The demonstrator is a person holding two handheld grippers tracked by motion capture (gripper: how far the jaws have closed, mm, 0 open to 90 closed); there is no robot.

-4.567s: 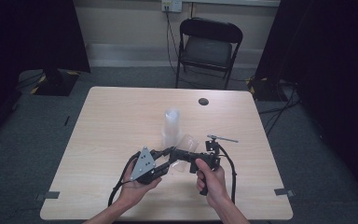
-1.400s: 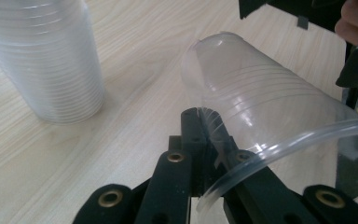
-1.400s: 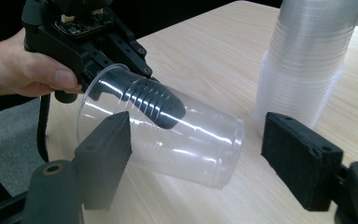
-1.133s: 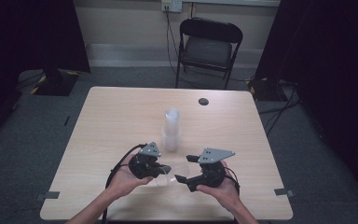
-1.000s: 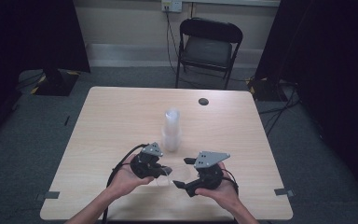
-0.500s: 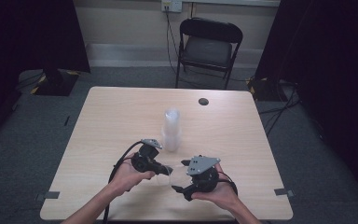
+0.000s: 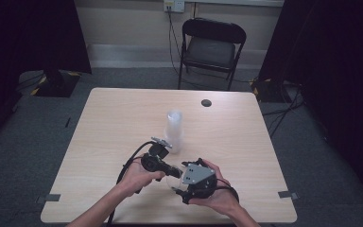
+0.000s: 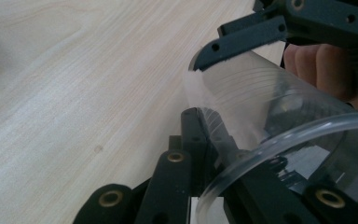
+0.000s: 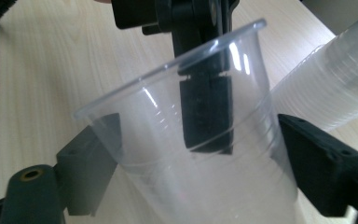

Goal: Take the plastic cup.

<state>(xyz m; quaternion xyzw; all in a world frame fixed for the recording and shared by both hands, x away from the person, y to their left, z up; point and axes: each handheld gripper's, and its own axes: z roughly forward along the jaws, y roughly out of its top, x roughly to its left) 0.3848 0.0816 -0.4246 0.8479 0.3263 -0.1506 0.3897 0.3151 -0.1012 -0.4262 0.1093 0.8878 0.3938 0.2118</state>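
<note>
A clear plastic cup (image 7: 174,171) is held between my two grippers, low over the front of the wooden table (image 7: 99,132). My left gripper (image 8: 207,126) is shut on the cup's (image 8: 261,107) rim, one jaw outside the wall and one inside. The inner jaw shows through the cup (image 9: 177,154) in the right gripper view. My right gripper (image 9: 191,163) has its jaws on either side of the cup's lower body. They have just been closing, and both pads lie against the wall. In the high view the left gripper (image 7: 168,169) faces the right gripper (image 7: 178,178).
A tall stack of clear cups (image 7: 174,130) stands mid-table just behind the hands; the stack (image 9: 326,88) lies close beside the held cup. A small black disc (image 7: 206,102) sits near the far edge. A black folding chair (image 7: 211,45) stands beyond the table.
The right gripper has drifted slightly left and toward the front edge while turning its grey plate. The left gripper has stayed almost in place with the cup's rim in its jaws.
</note>
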